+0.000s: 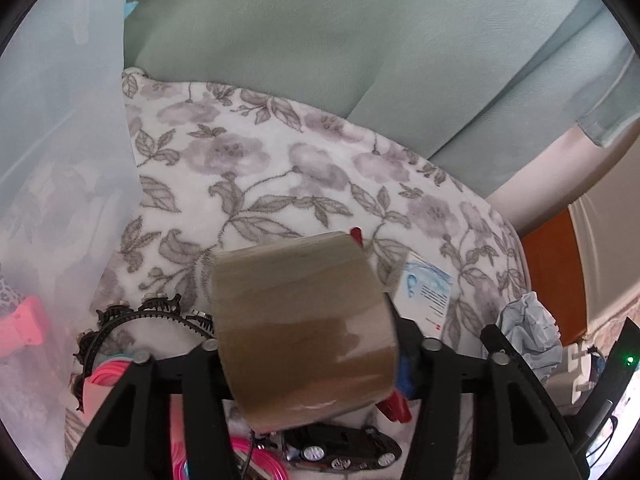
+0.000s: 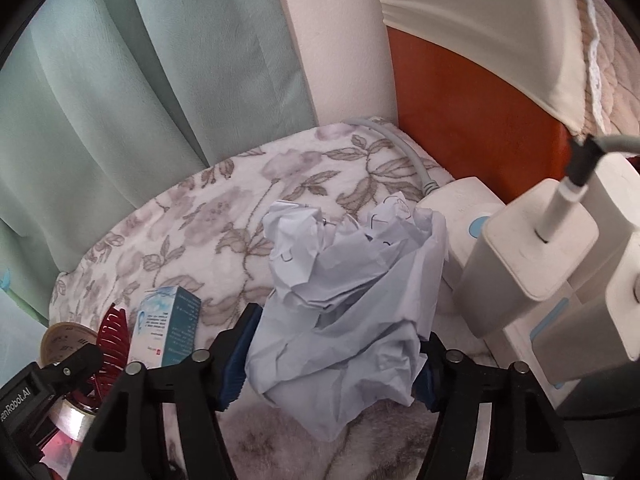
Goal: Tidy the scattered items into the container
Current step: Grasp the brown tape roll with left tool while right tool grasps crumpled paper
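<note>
- Flowered white fleece blanket [image 1: 256,168] covers the surface in both views, with pale green curtains [image 1: 320,40] hanging behind it at the far side.
- Nearest in the left wrist view, a black toy car [image 1: 340,446] lies on the blanket under the left gripper [image 1: 308,344], beside loops of pink cord [image 1: 260,460].
- That left gripper is clamped on a roll of brown packing tape [image 1: 304,328], which fills the gap between its fingers and is lifted clear of the blanket.
- A red hair clip [image 1: 396,404] shows at the roll's near right edge and again past its far edge.
- Left of the roll sits a black toothed headband [image 1: 136,316], and further left the translucent wall of a plastic container [image 1: 60,160], with something pink [image 1: 24,324] showing through it.
- Just right of the roll stands a small blue and white box [image 1: 426,294].
- In the right wrist view, the right gripper [image 2: 330,364] is closed on a ball of crumpled white paper [image 2: 344,288], its blue pads [image 2: 236,360] pressed into both sides.
- To the right of the paper lies a white power strip [image 2: 460,208] with white chargers [image 2: 528,248] plugged in; a grey cable [image 2: 404,148] runs from it toward the far edge.
- Beyond that stands an orange-brown wooden panel [image 2: 460,100].
</note>
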The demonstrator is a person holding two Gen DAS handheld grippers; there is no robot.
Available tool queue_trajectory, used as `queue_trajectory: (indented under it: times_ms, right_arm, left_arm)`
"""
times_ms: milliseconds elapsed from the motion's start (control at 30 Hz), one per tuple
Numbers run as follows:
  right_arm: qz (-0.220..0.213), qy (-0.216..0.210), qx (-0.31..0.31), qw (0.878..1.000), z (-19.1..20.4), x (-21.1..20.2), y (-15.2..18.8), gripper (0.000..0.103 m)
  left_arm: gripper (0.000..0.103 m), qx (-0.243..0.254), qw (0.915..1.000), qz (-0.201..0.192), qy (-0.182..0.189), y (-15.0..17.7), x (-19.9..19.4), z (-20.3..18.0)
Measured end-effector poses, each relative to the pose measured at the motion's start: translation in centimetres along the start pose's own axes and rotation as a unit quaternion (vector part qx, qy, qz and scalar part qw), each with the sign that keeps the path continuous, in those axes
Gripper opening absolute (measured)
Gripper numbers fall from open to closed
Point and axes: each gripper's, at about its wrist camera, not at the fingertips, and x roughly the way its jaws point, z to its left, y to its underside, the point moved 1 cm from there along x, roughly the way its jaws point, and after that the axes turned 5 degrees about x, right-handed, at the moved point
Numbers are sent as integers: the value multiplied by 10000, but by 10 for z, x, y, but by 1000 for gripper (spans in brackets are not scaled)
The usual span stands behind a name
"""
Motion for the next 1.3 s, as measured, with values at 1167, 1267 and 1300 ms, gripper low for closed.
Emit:
queue_trajectory:
  times_ms: [1167,1267,1300]
  right_arm:
    - [-565,-647,173,9962,6,-155,23,65]
    - [-699,-735,131,9948,11,-181,26,65]
    - [-739,-768,117,9942,13,-189,26,65]
  left_arm:
    - [52,-52,9946,-903,504,29,-157,-8]
    - [52,-82,9917,-1122,624,32,-185,-7]
    - [52,-88,9908,-1182,652,33,-193,-7]
